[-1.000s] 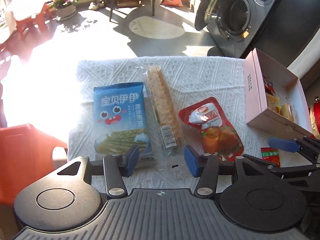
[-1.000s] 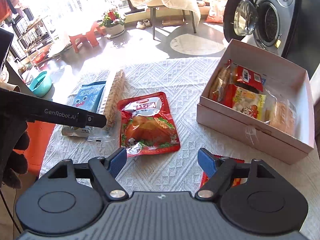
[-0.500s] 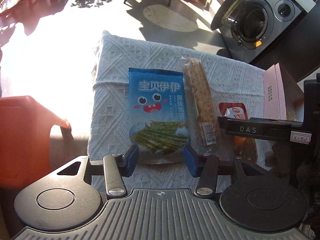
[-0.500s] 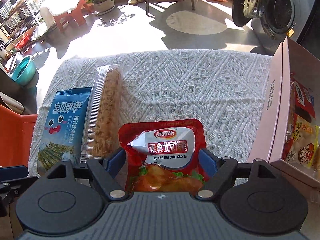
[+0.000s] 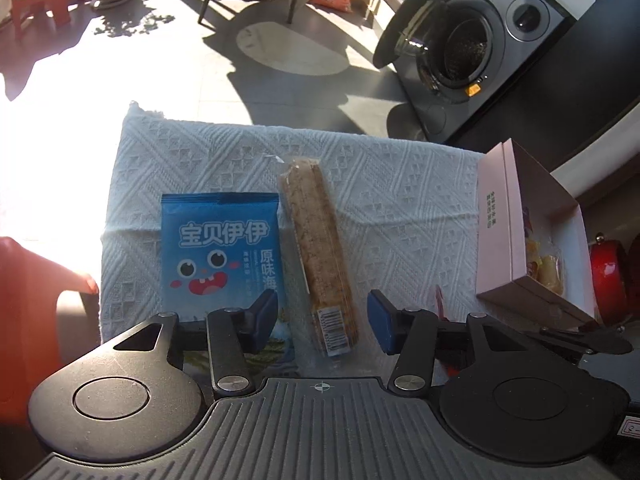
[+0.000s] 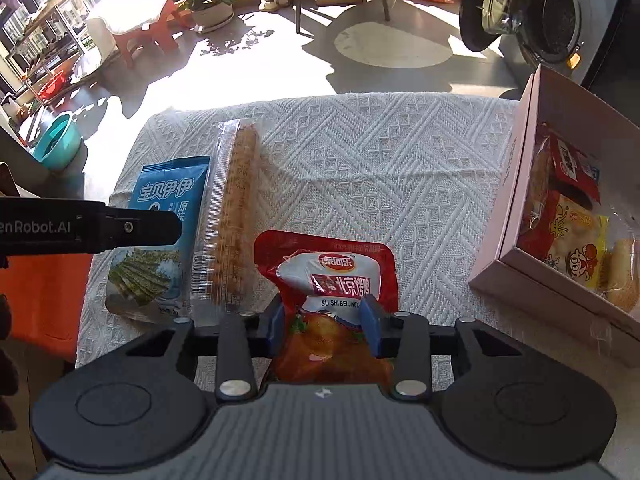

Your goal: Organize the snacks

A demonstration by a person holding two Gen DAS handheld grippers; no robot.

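Pickup step: right gripper (image 6: 324,322) fingers pinch the red foil snack pouch (image 6: 332,280) on the desk; left gripper (image 5: 322,320) gapes wide. Next, probably carry it to the pink cardboard box (image 6: 516,208) at three o'clock.

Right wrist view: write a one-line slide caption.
Right tool shut on the red pouch, pink box of snacks to its right.

Two wrist fisheyes, looking forward and down over one table.
Both sat close above the white cloth (image 5: 400,208); each showed the blue packet (image 5: 220,248) at left and the pink box (image 6: 516,216) at right.
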